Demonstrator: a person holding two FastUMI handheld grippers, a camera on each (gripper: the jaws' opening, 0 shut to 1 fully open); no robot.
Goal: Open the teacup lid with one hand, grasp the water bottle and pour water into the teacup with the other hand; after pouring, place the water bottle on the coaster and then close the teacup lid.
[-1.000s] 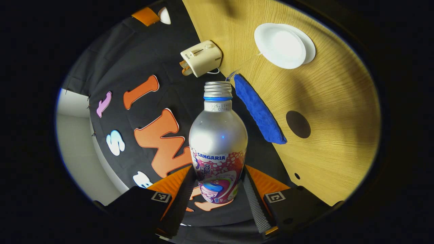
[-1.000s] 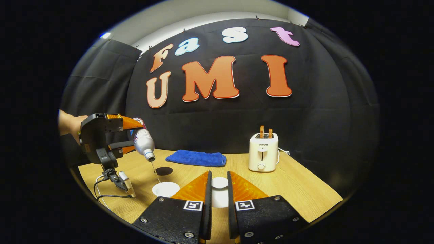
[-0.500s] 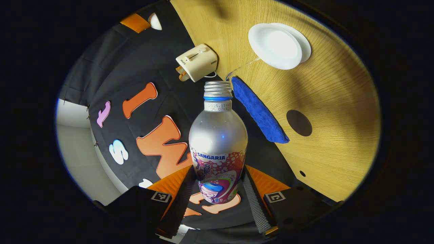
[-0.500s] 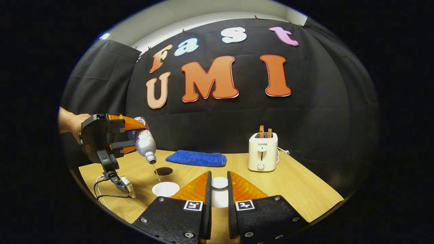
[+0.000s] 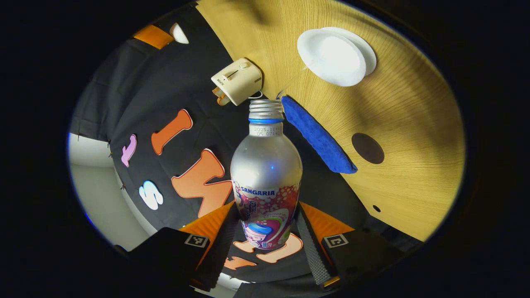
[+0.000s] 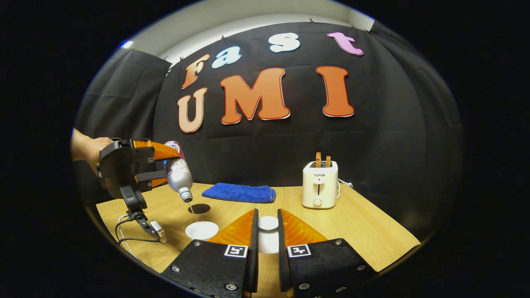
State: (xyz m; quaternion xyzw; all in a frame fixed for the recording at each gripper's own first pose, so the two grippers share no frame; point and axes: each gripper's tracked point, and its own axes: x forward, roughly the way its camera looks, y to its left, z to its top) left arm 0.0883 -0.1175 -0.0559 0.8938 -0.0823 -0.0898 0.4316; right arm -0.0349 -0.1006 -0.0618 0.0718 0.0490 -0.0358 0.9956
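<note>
— Which way does the bottle point, and what has hold of it?

— My left gripper (image 5: 265, 240) has both fingers pressed on the labelled lower body of the water bottle (image 5: 266, 174). In the left gripper view its long axis runs straight up the middle of the frame, open neck at the far end. In the right gripper view, at left centre, the water bottle (image 6: 178, 174) is tilted neck-down toward the lower right, and a thin stream of water (image 6: 193, 213) falls from its mouth to the teacup (image 6: 202, 230).

— And your other hand?

— My right gripper (image 6: 265, 244), bottom centre of the right gripper view, is nearly closed; the white teacup lid (image 6: 268, 236) sits between its fingers, but I cannot tell whether both press on it.

— What lies around the cup?

— Just behind the teacup is the dark round coaster (image 6: 200, 208), bare. Farther back a blue cloth (image 6: 240, 193) lies along the table's rear edge, and a white toaster (image 6: 318, 189) with two slices up stands at right centre. A cable (image 6: 128, 231) trails under the left gripper (image 6: 159, 167) near the table's (image 6: 364, 236) left edge.

— Room to move?

— In the left gripper view the teacup (image 5: 331, 58) is upper right, the coaster (image 5: 367, 148) right of centre, with bare wood between and around them.
</note>
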